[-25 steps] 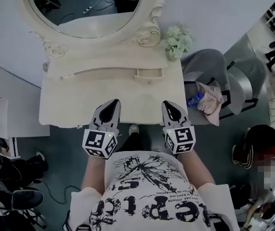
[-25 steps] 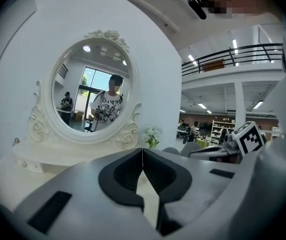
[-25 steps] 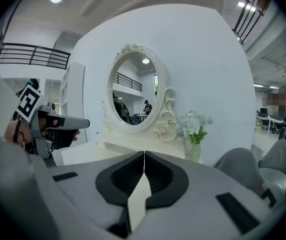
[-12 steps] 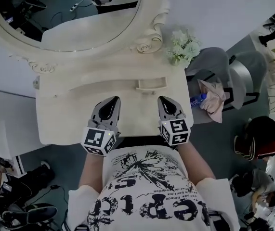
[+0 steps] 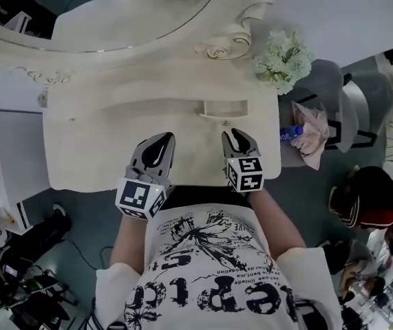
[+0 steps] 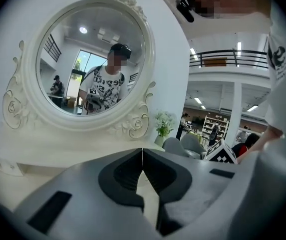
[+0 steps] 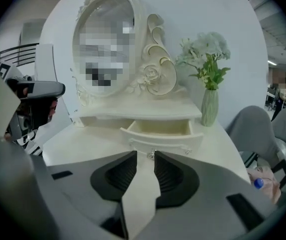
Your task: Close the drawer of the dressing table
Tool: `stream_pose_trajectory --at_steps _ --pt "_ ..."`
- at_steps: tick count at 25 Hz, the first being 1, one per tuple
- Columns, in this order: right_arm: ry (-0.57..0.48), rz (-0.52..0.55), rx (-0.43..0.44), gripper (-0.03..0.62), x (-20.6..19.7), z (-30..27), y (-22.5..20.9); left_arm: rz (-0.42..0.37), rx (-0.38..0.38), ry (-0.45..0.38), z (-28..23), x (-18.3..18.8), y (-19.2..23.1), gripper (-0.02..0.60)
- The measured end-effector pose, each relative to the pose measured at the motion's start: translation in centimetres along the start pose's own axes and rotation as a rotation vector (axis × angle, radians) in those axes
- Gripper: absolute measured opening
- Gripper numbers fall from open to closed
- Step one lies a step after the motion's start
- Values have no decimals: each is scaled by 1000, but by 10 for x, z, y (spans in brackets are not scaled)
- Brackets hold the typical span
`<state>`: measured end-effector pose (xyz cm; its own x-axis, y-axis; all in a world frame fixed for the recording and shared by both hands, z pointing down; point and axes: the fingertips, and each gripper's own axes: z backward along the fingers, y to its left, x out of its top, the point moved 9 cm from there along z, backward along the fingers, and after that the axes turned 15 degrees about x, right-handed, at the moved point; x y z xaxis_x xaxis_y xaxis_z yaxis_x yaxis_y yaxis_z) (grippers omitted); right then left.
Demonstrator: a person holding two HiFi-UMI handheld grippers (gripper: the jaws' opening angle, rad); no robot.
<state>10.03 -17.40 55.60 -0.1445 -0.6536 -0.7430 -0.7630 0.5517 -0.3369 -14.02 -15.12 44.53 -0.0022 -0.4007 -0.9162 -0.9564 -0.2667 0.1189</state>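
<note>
Left tongs [image 5: 163,137]: jaws closed tip to tip, nothing between them. They hover idle over the front of the table [image 5: 89,146], left of centre. The mirror [image 5: 113,5] stands at the back of the table.

Drawer [image 5: 218,108]: small, set in the low shelf under the mirror, right of the table's centre. It stands pulled out, and the right gripper view shows its inside empty. The front panel carries a small metal pull [image 7: 152,154] at its middle.

Right tongs [image 5: 232,132]: jaws opening, a narrow gap between the tips, nothing in them. They point down at the drawer front and sit just short of it. The pull lines up with the gap, but I cannot tell whether it is touched.

Handling, my estimate: the drawer looks light, rigid and empty, probably painted wood, so a small push should do. The pull is tiny and likely slippery, and I see no need to pinch it. Better to press the tips flat on the panel near its middle, so the box runs straight and does not bind on one side. Go gently, since a jolt would shake the shelf.

Vase of flowers [image 5: 283,60]: on the table near the drawer's right. It looks top-heavy and fragile, so I keep clear.
</note>
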Motion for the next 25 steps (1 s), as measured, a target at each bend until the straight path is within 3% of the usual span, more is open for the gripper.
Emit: stream_pose_trajectory --at_steps 13,25 --pt "43 -83 -26 120 -5 -36 -20 23 36 44 -17 -17 9 20" --pt "27 -107 -41 109 3 -41 -26 5 3 46 -28 -12 11 20"
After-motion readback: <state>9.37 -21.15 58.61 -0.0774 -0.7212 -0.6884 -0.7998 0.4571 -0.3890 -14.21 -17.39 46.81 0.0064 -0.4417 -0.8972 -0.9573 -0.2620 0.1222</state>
